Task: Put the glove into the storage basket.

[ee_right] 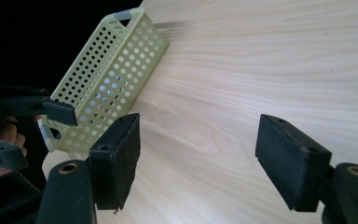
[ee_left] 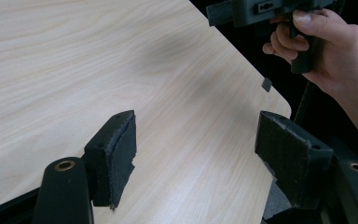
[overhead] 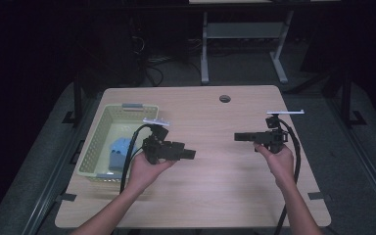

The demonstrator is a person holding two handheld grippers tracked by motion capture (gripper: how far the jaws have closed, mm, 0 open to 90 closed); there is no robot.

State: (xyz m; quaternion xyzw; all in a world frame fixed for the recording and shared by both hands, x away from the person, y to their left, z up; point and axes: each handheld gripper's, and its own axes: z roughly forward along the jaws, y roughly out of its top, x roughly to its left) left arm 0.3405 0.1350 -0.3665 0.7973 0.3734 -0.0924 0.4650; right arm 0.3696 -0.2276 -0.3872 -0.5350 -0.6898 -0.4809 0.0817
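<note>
Both claws open and empty over the counter, facing each other: left claw, right claw. Yellow perforated basket at left edge, blue item inside.

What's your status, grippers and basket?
Left gripper open, empty. Right gripper open, empty. Basket at table's left, blue item inside. Nothing between them.

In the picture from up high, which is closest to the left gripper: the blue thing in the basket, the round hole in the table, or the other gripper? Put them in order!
Measured from the left gripper in the high view:
1. Blue thing, inside the basket, just to the gripper's left.
2. Right gripper, across the table to the right, pointing back at it.
3. Round hole, near the table's far edge.
The last two are fairly close.
</note>
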